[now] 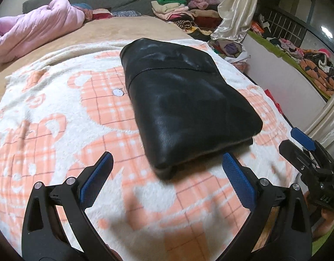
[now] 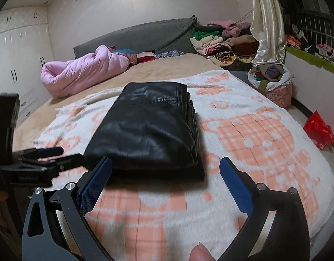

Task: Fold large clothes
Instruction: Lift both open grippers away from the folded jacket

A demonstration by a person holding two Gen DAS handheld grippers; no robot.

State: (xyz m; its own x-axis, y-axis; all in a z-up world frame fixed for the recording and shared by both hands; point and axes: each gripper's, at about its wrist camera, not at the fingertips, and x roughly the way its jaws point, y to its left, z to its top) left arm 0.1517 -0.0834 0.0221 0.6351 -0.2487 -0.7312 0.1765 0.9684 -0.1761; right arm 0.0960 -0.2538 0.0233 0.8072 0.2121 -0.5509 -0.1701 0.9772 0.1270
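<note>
Folding looks finished: black leather garment [image 1: 184,100] lies as a compact bundle mid-bed on the blanket [image 1: 58,113]. Left hand-held gripper [image 1: 167,163] and right hand-held gripper [image 2: 166,167] are both spread, holding nothing.

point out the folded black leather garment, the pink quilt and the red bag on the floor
folded black leather garment [image 2: 149,130]: right wrist view, middle of its top face
pink quilt [image 2: 80,74]: right wrist view, middle of the bundle
red bag [image 2: 318,130]: right wrist view, its crumpled centre
</note>
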